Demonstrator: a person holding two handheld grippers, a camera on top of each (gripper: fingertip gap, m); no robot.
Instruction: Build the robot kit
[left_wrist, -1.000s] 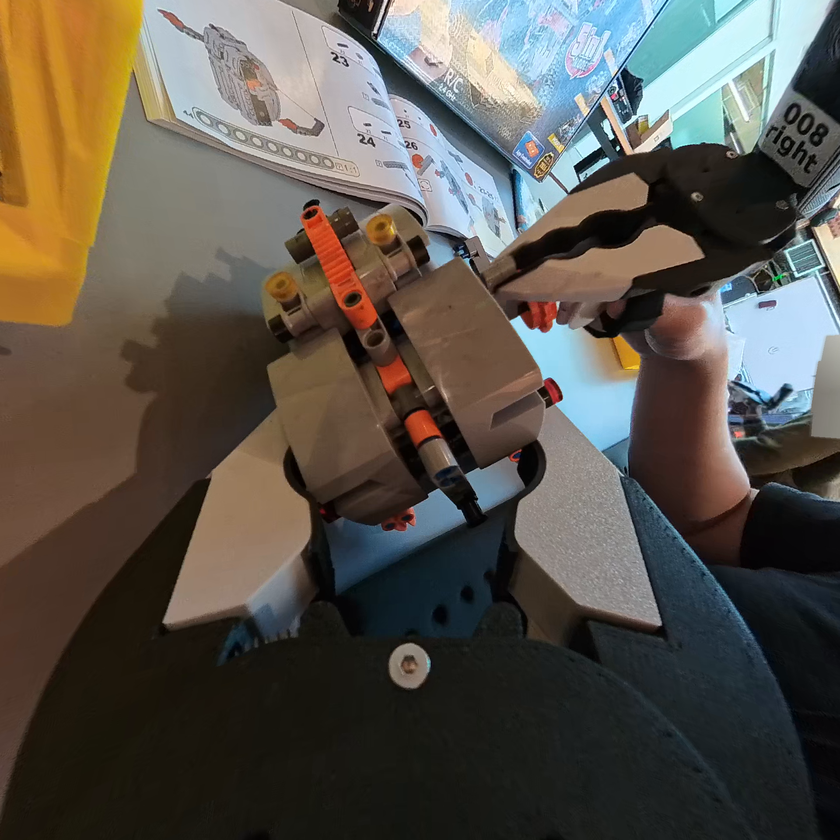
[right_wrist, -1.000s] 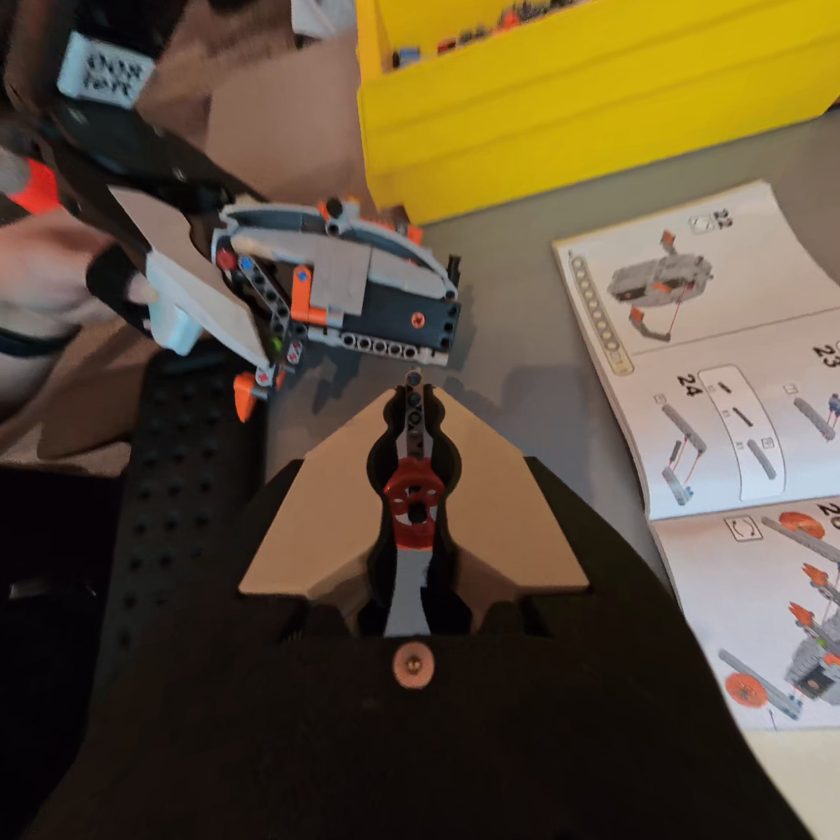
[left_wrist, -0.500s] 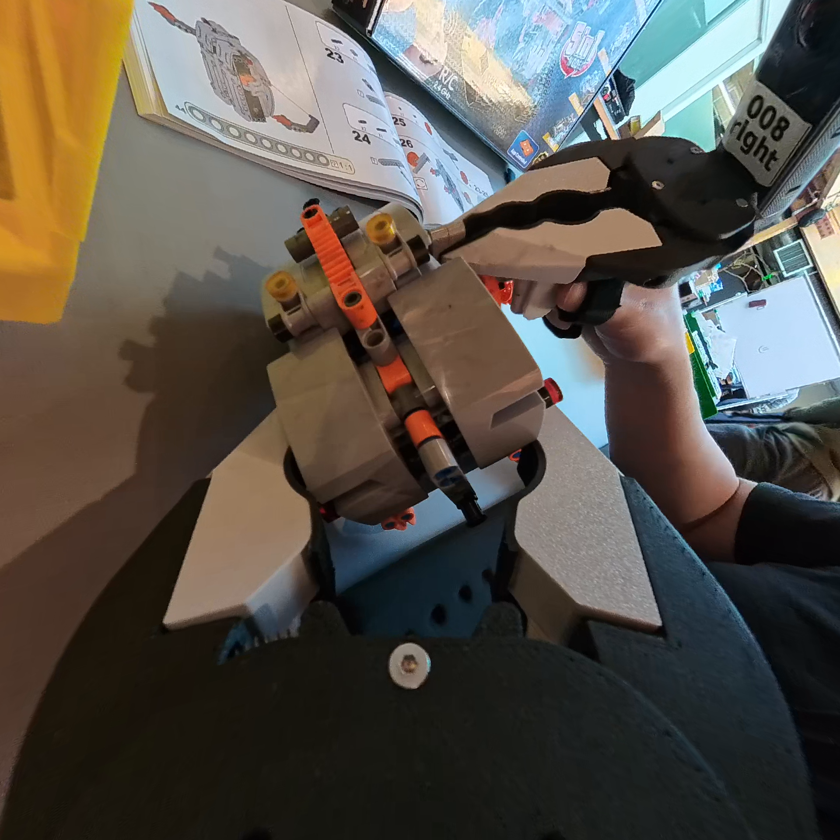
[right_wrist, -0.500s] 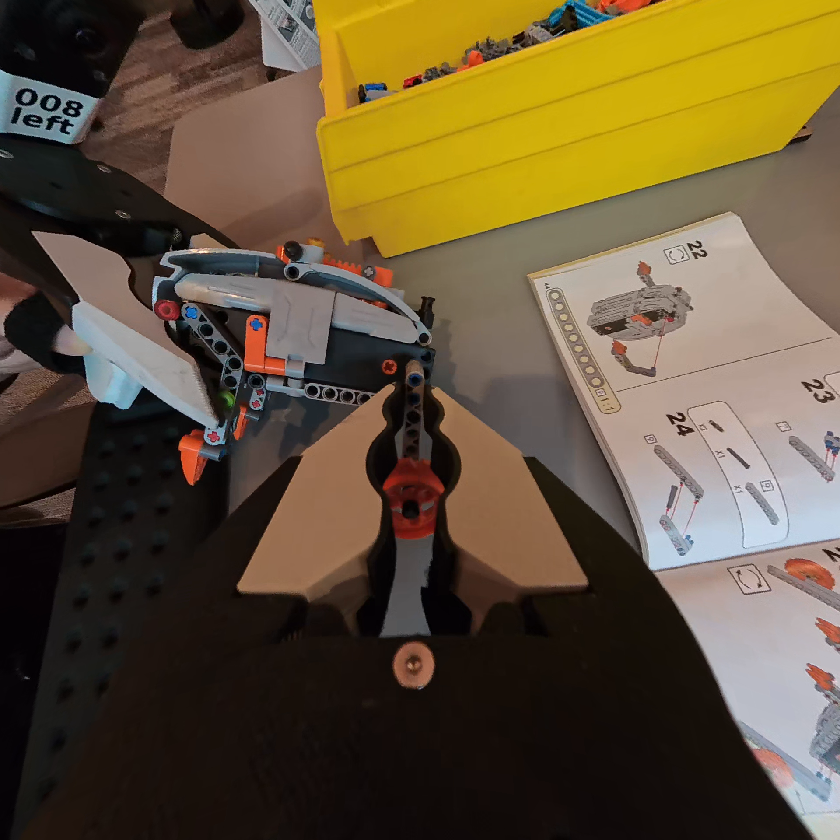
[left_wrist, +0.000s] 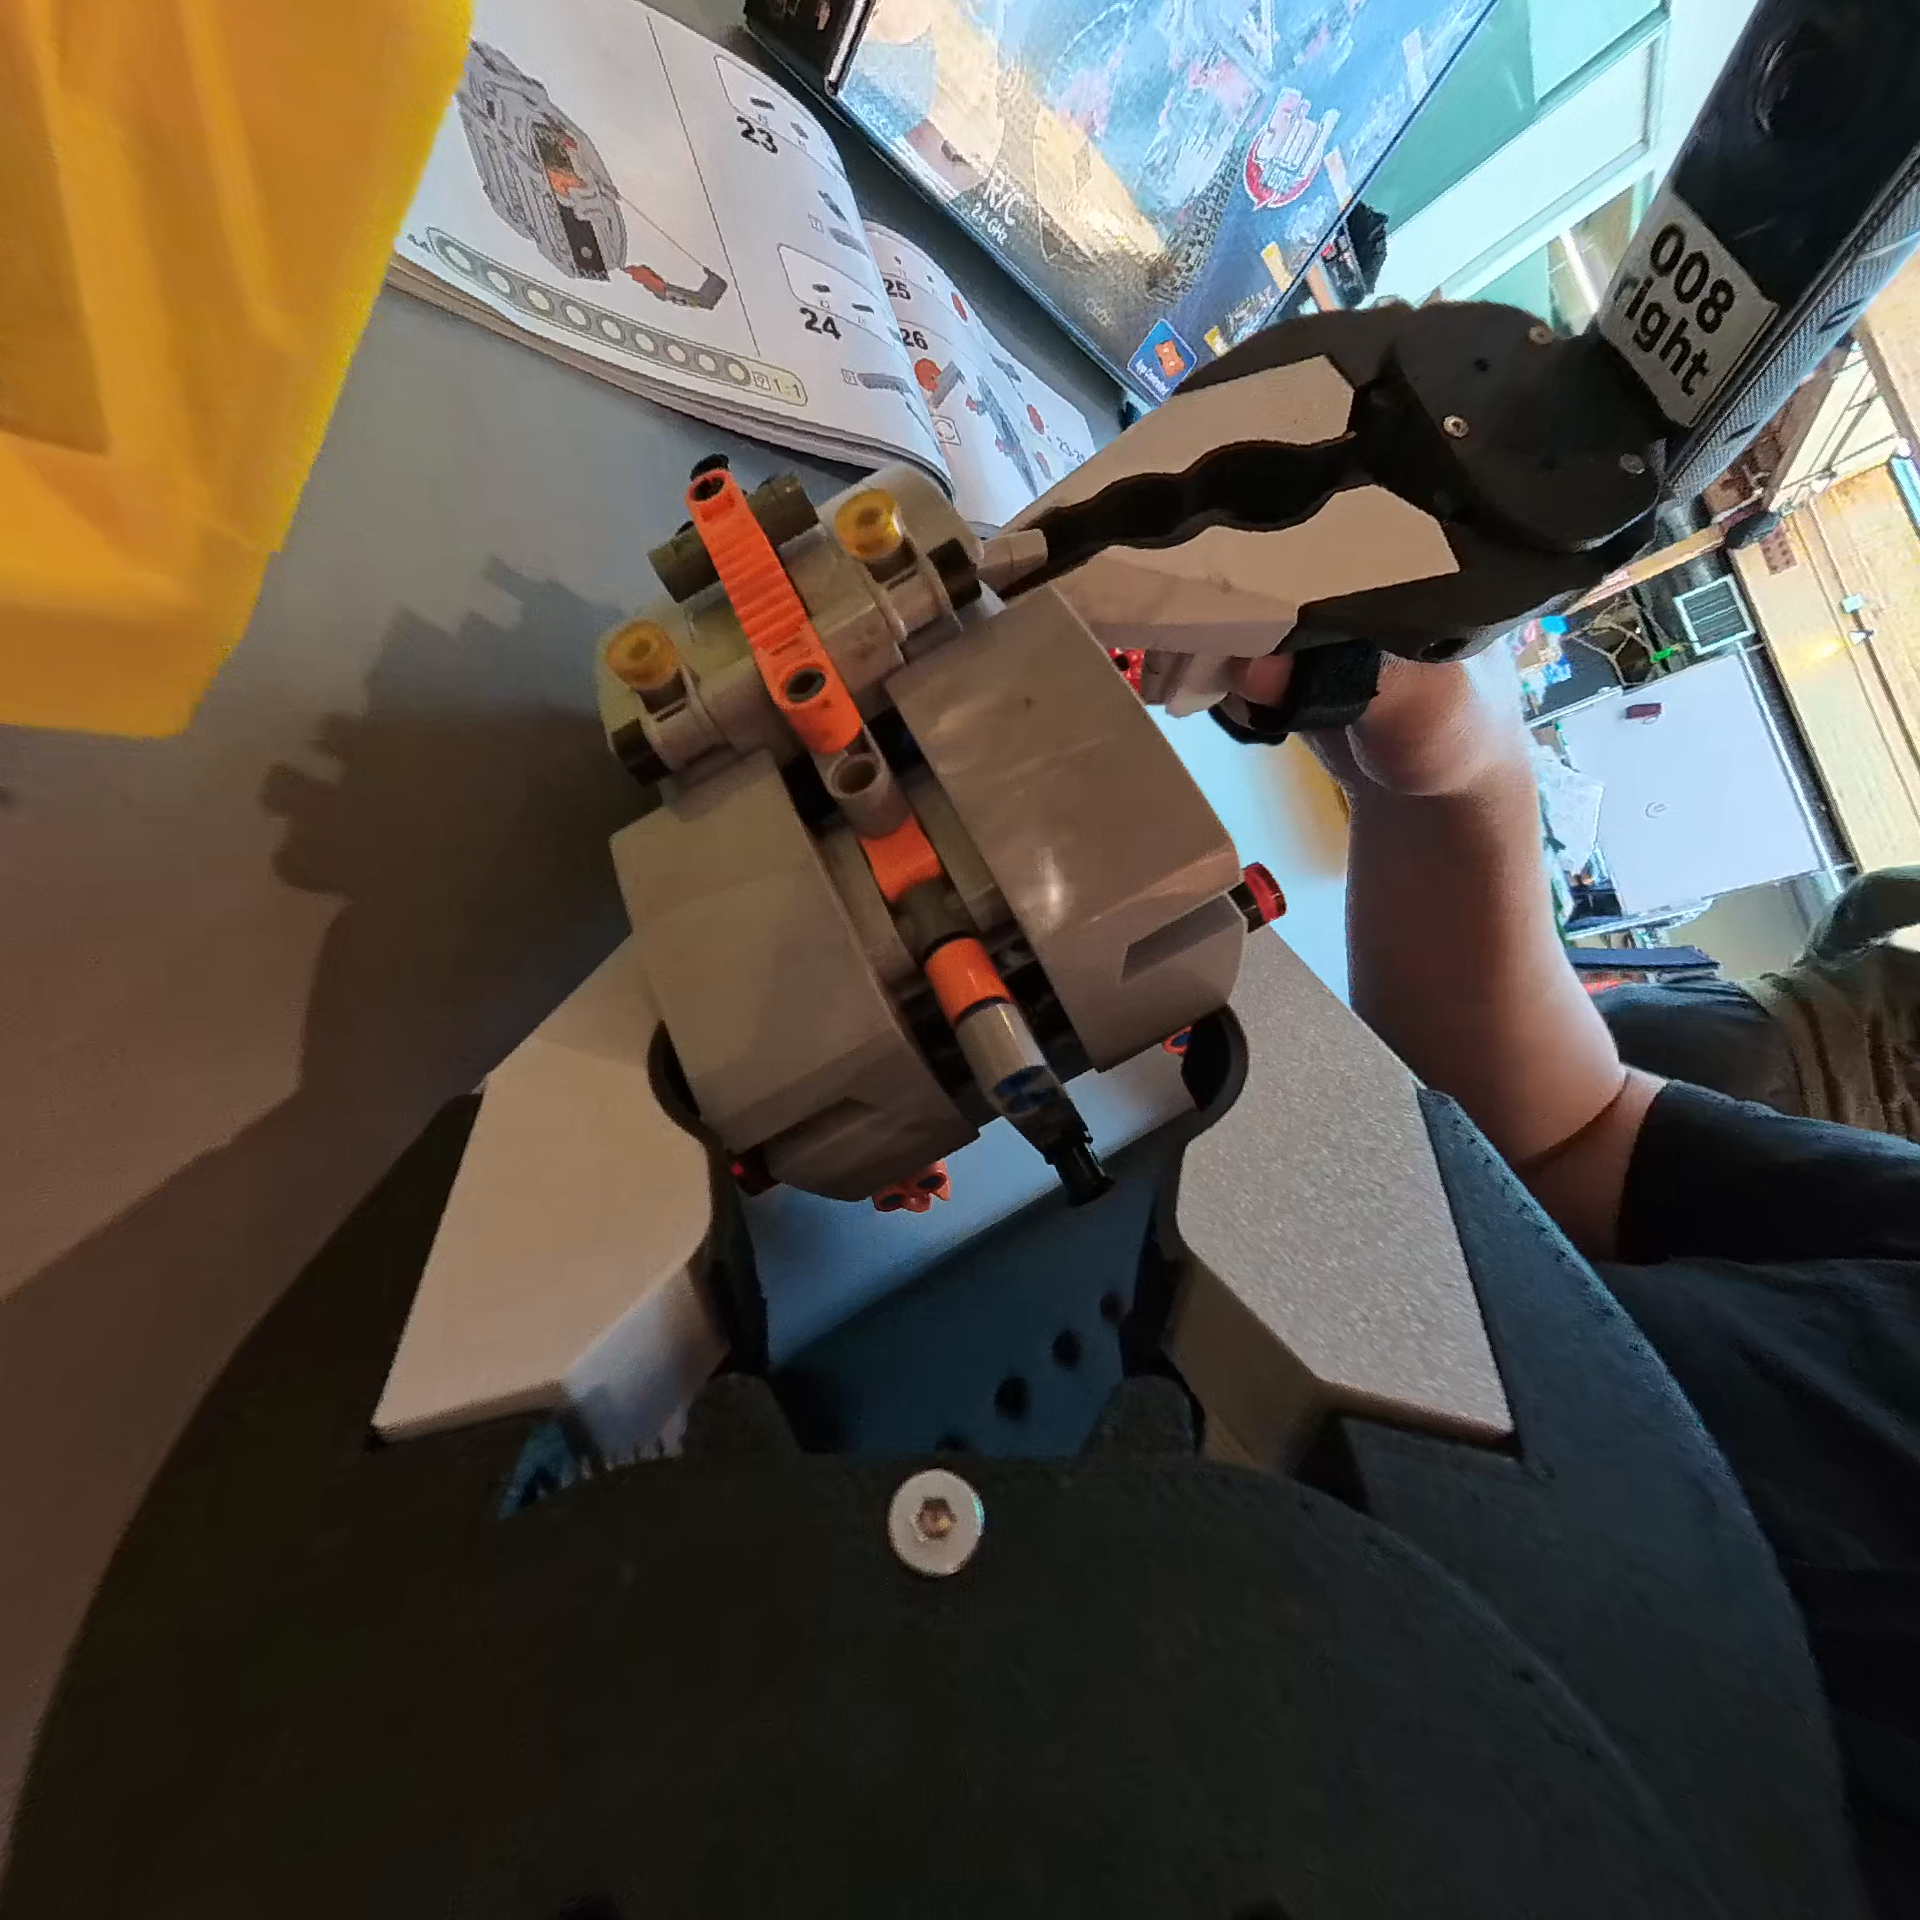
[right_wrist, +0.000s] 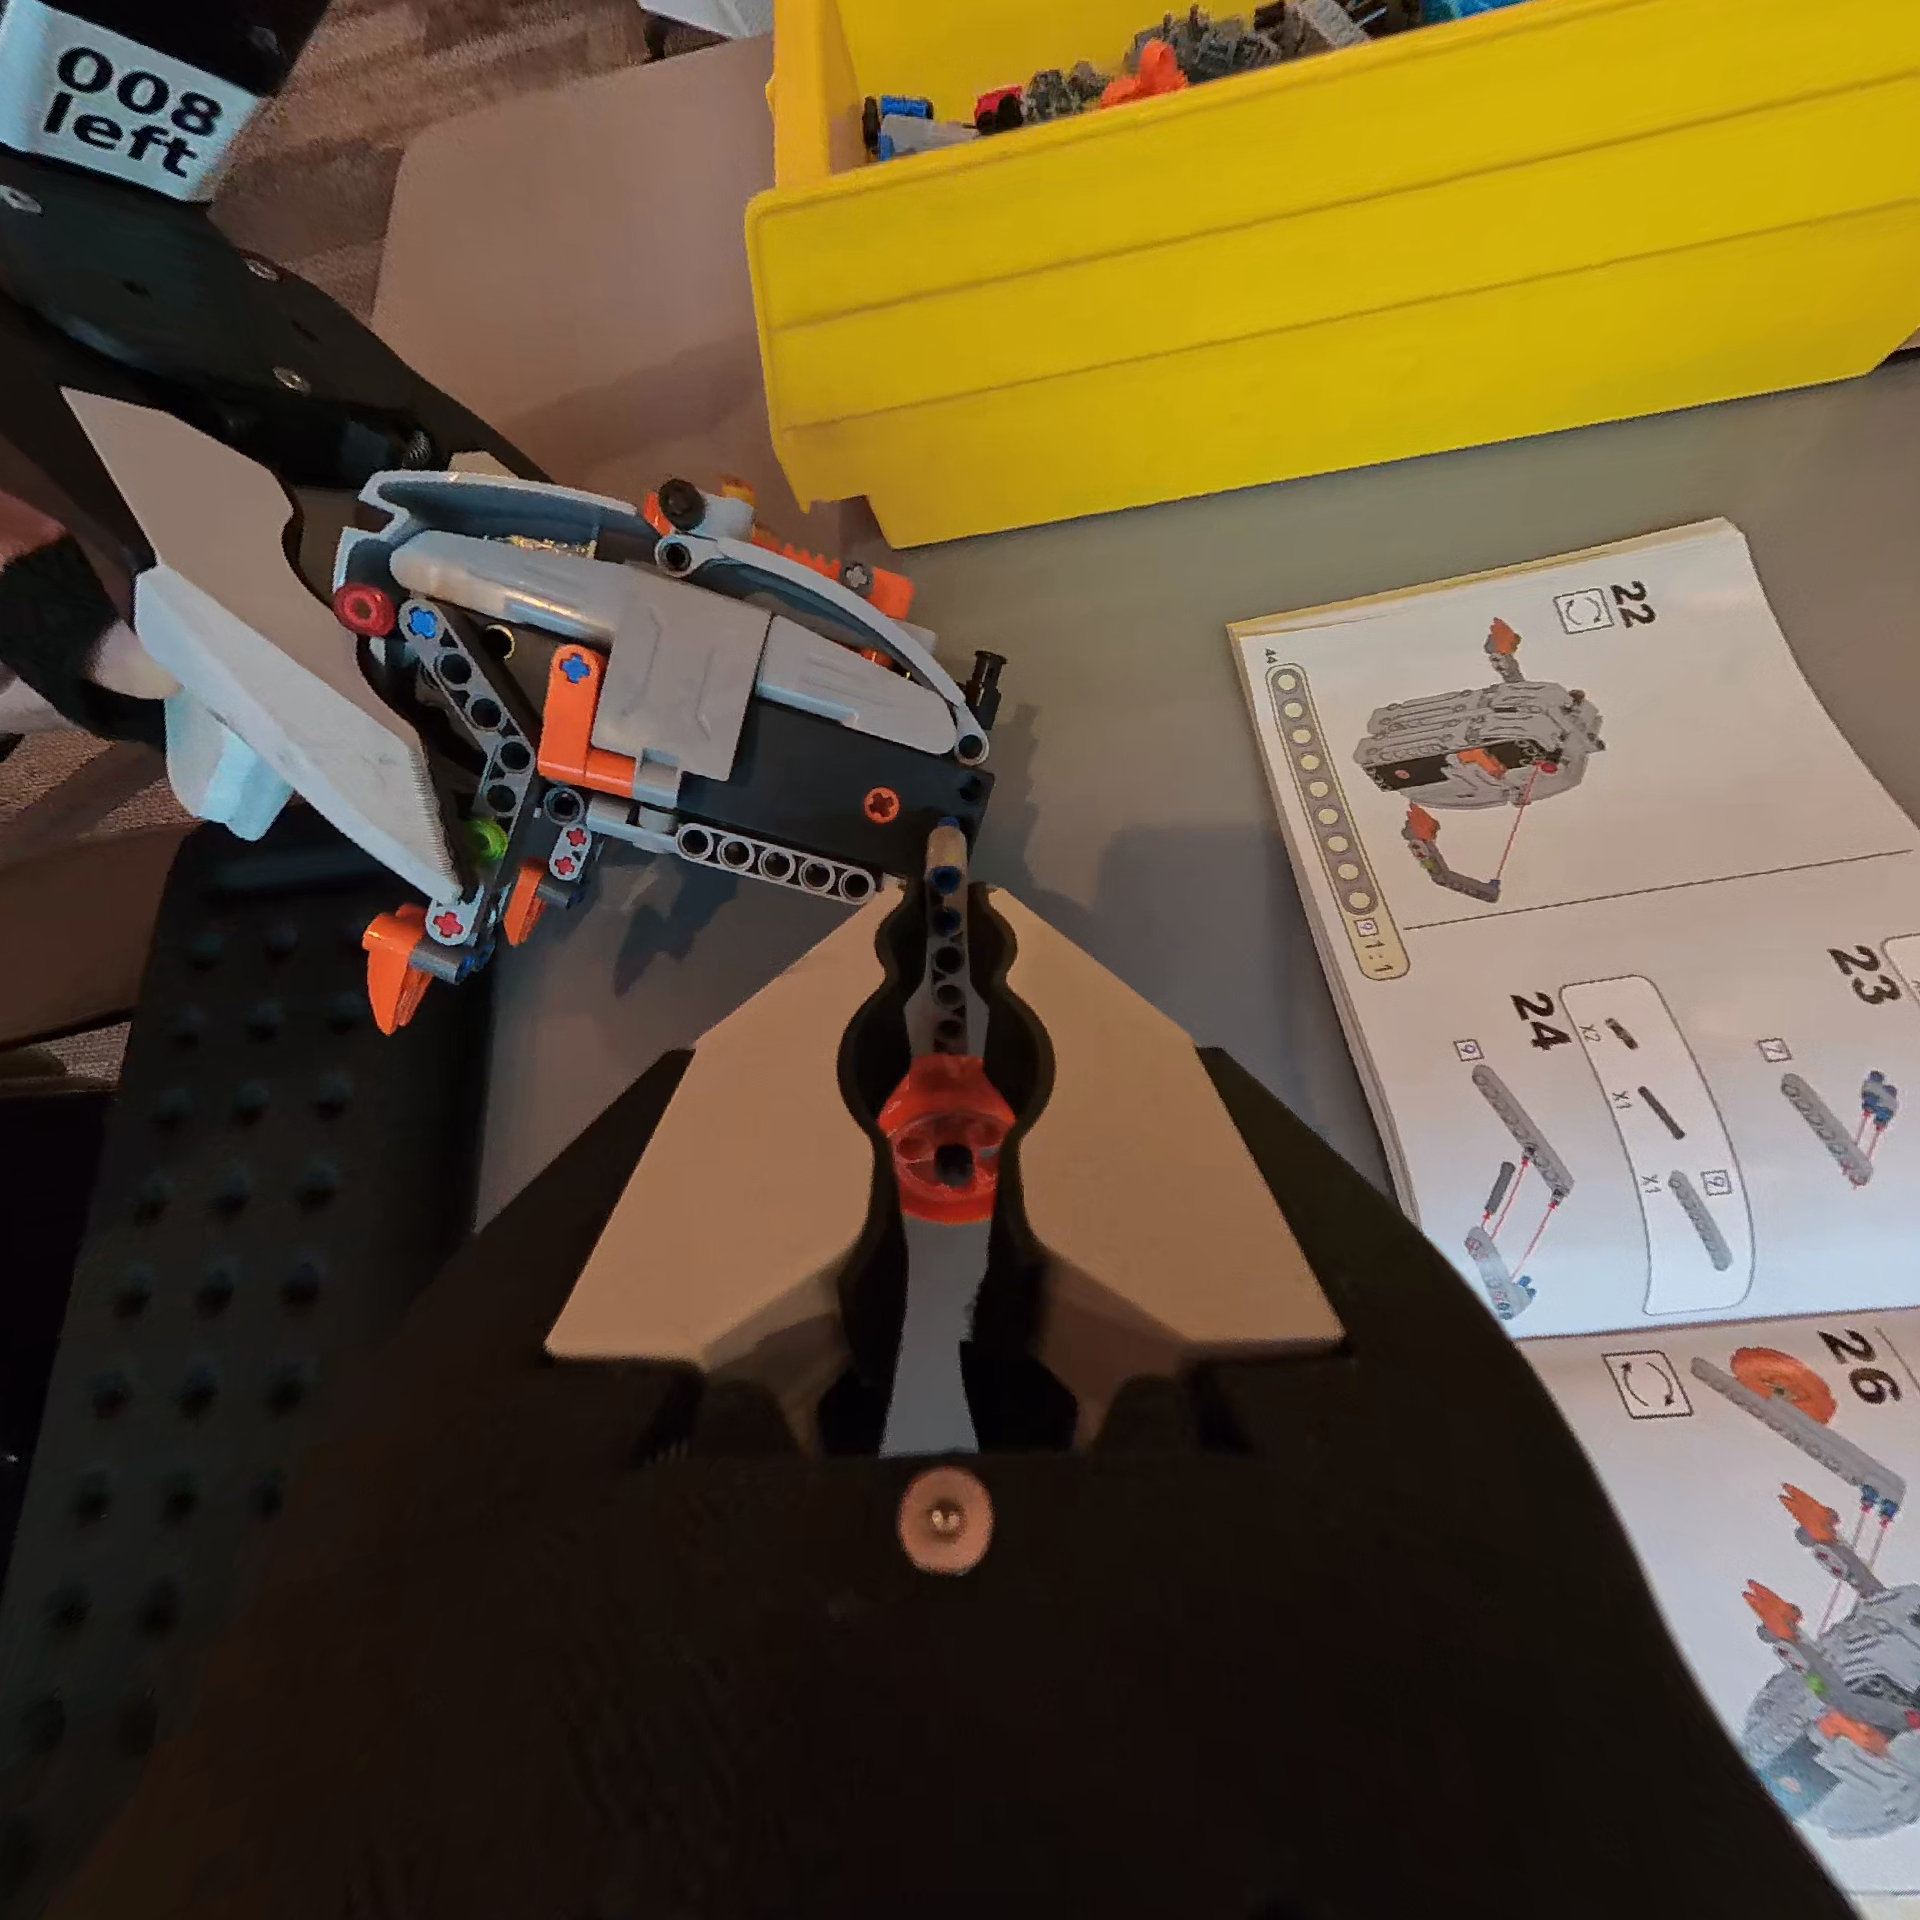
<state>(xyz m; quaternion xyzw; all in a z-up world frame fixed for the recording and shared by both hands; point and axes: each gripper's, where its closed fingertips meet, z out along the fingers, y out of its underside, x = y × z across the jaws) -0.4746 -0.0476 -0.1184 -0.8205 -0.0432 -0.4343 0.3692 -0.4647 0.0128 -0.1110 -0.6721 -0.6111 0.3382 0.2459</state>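
The left tongs (left_wrist: 940, 1049) clamp a grey and orange brick model (left_wrist: 914, 883) above the grey worktop (right_wrist: 1122, 665), just before the yellow bin (right_wrist: 1299, 301). The right tongs (right_wrist: 940, 914), closed on a grey holed beam (right_wrist: 948, 966) with an orange hub, press its tip to the model's right end. An instruction booklet (right_wrist: 1662, 935) lies farther right.

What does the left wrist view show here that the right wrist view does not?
Only the left wrist view: the picture-covered box and the person's forearm. Only the right wrist view: the loose parts in the yellow bin, and the beam with an orange wheel in the right gripper. Both: the grey and orange model in the left gripper, and the open booklet.
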